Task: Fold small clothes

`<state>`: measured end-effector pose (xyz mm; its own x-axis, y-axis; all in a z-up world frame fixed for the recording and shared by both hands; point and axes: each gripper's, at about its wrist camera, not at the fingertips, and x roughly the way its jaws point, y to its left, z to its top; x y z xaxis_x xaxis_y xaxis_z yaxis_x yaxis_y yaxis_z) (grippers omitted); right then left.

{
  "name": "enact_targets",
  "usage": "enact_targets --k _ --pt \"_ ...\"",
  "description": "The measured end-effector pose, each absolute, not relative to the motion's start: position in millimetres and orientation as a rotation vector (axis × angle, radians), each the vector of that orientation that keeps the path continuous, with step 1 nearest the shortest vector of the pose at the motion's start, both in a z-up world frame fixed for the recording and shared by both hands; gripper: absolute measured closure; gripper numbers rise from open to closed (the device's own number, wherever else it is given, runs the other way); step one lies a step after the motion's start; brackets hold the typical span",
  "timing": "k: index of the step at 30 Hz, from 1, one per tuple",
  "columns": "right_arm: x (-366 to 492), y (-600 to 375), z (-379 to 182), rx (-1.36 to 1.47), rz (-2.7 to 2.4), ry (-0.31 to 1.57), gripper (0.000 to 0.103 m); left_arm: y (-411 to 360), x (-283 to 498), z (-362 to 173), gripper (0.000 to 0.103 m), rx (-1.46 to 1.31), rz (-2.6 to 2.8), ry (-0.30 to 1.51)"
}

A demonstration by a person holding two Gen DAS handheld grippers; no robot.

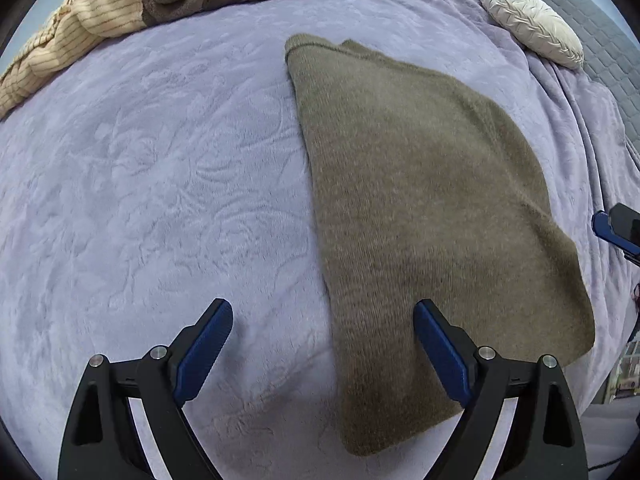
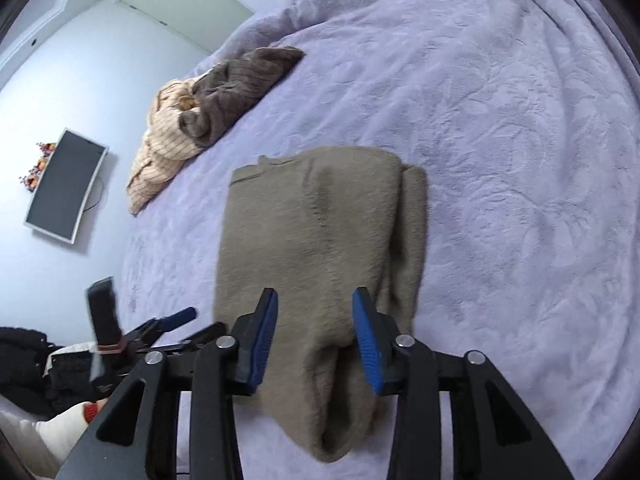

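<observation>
Olive sweater (image 1: 420, 200) is lying folded on the lavender bed (image 1: 160, 180). Left gripper (image 1: 322, 354) is hovering spread wide over the sweater's near edge, grasping nothing. Right gripper (image 2: 314, 340) is pointing along the garment from its near end, parted, straddling a raised fold without pinching it

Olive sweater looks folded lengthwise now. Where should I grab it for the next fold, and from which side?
Judging by its pose, grip the near short end of the olive sweater, coming in low from the near side. It lies as a long strip running away from both cameras, and that end is closest. The right gripper is open with its fingers straddling the near end; the left gripper is open over the near-left edge.
</observation>
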<state>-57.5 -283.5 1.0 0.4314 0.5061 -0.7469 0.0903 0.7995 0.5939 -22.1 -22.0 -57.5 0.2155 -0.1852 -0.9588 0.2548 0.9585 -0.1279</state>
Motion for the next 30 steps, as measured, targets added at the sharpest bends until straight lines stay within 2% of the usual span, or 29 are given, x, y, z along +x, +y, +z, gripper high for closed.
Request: enact_targets --k 3,6,7,8,9,11,14,16,19,21,23,30 --pt "-64.0 -252.6 -3.8 0.573 0.356 1.164 0.071 -23.8 -33.5 -68.7 0.010 0.068 -0.293 1.333" --pt "-73.4 -235.1 -34.8 0.453 0.298 1.293 0.075 -22.0 -39.7 -73.4 0.010 0.040 -0.288 1.344" --pt "-77.4 -235.1 -47.3 0.423 0.267 1.331 0.079 -21.8 -40.5 -74.8 0.004 0.040 -0.286 1.349" --pt "-78.9 -234.5 -56.7 0.381 0.234 1.355 0.091 -21.4 -42.2 -76.3 0.003 0.045 -0.280 1.352" --pt "-81.9 -235.4 -65.8 0.321 0.200 1.369 0.091 -21.3 -43.5 -77.5 0.002 0.043 -0.283 1.354" --pt "-84.7 -241.7 -78.7 0.276 0.151 1.389 0.085 -21.5 -46.0 -78.0 0.002 0.042 -0.282 1.355" --pt "-85.1 -256.4 -83.3 0.410 0.152 1.394 0.082 -21.9 -47.9 -77.3 0.002 0.041 -0.275 1.355" --pt "-85.4 -258.3 -80.8 0.420 0.153 1.393 0.081 -22.6 -49.3 -77.4 0.002 0.037 -0.269 1.358" --pt "-86.3 -255.4 -75.6 0.397 0.162 1.400 0.075 -22.2 -47.1 -77.5 0.002 0.032 -0.265 1.361" --pt "-87.8 -259.5 -75.5 0.420 0.159 1.403 0.064 -19.9 -47.7 -77.5 0.002 0.024 -0.262 1.365" --pt "-92.5 -269.6 -74.6 0.470 0.150 1.406 0.057 -17.5 -47.1 -77.5 0.002 0.018 -0.262 1.368" --pt "-97.9 -283.9 -81.4 0.588 0.139 1.416 0.052 -15.1 -44.9 -77.2 0.002 0.025 -0.266 1.377"
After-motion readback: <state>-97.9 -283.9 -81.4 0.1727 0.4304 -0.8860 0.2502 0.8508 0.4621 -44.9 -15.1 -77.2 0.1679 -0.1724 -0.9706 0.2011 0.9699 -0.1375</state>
